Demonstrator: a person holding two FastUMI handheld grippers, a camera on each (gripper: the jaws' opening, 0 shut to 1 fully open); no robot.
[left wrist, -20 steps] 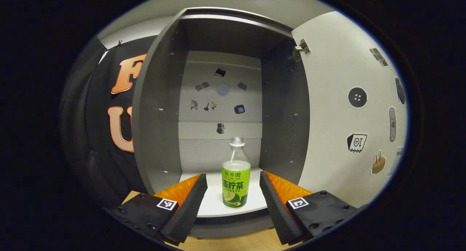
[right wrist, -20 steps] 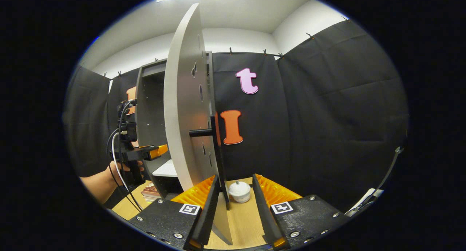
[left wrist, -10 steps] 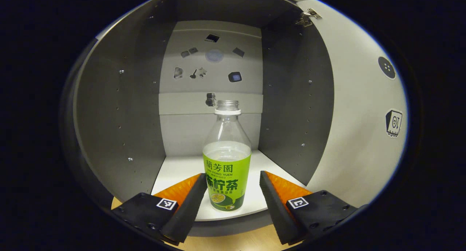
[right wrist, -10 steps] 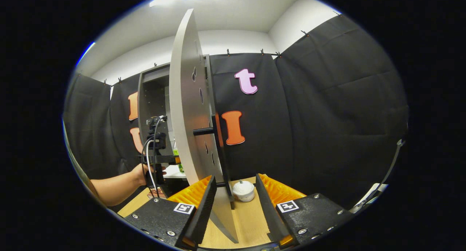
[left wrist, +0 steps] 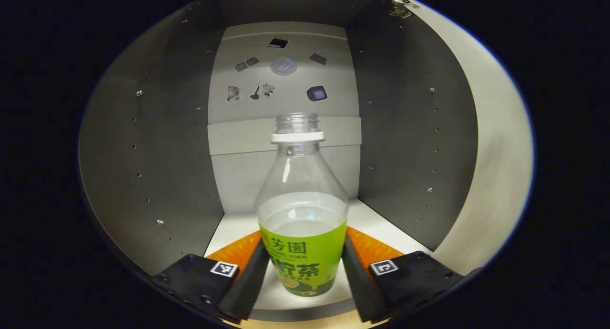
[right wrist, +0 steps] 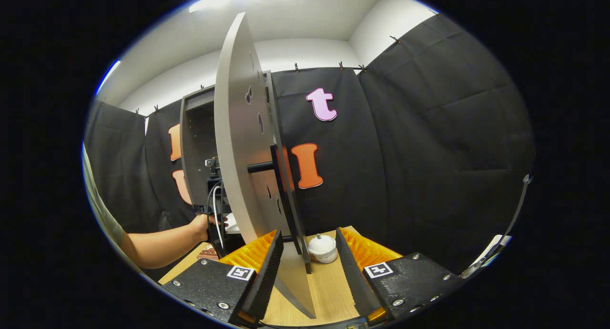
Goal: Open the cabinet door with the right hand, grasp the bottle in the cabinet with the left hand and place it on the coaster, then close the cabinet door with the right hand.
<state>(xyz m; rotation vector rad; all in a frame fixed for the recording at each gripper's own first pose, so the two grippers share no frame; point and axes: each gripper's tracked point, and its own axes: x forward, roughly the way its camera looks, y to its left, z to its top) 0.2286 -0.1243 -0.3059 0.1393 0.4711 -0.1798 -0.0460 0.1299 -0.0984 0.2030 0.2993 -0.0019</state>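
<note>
A clear bottle (left wrist: 301, 210) with a green label and no cap stands upright on the white floor of the grey cabinet (left wrist: 157, 143). My left gripper (left wrist: 303, 252) is open inside the cabinet, one finger close on each side of the bottle's label. The door (right wrist: 236, 143) stands wide open, seen edge-on in the right gripper view. My right gripper (right wrist: 307, 243) is open, with the door's lower edge between its fingers, below the dark bar handle (right wrist: 281, 176). A hand (right wrist: 200, 221) holds the left gripper at the cabinet mouth.
A small white lidded jar (right wrist: 322, 248) sits on the wooden table (right wrist: 329, 291) just beyond the door. A flat brownish thing (right wrist: 208, 252) lies on the table under the cabinet front. The inside of the door (left wrist: 495, 152) flanks the cabinet's right side.
My left gripper has pushed forward into the cabinet until the bottle stands between its fingers. The right gripper has stayed by the open door, shifting only slightly.
</note>
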